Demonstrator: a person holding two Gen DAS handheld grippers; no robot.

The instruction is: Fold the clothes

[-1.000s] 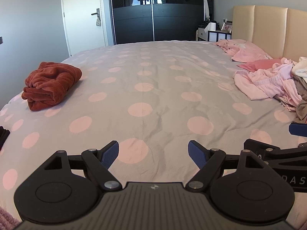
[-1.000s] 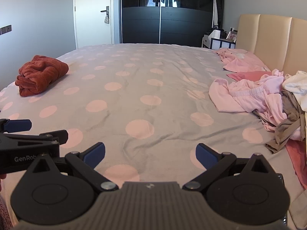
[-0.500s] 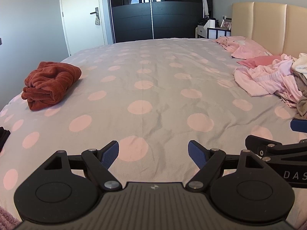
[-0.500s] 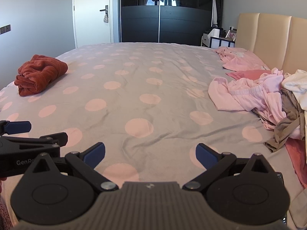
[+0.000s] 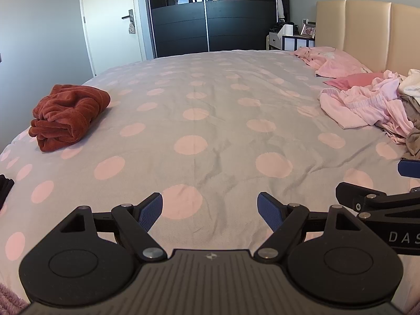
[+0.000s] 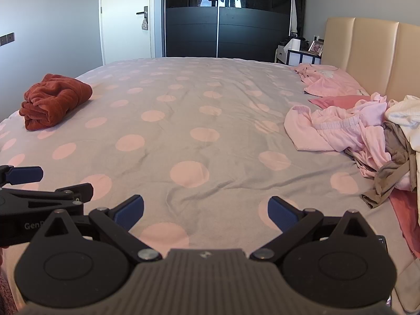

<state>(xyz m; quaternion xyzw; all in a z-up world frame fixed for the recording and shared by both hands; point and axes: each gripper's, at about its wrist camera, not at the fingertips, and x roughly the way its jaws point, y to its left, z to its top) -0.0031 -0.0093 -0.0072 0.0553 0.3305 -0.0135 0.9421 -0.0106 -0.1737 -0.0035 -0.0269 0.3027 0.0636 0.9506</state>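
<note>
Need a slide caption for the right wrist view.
Open right claw over polka-dot bed; folded rust garment far left, unfolded pink pile right.

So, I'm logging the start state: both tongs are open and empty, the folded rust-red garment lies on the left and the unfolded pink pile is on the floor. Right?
Not quite. The pink pile lies on the bed by the headboard, as the right wrist view shows. Both tongs, left and right, are open and empty, and the rust-red garment lies on the left.

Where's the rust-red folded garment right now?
The rust-red garment lies far left in both wrist views, near the polka-dot bed's left edge, across from the pink clothes pile.
</note>
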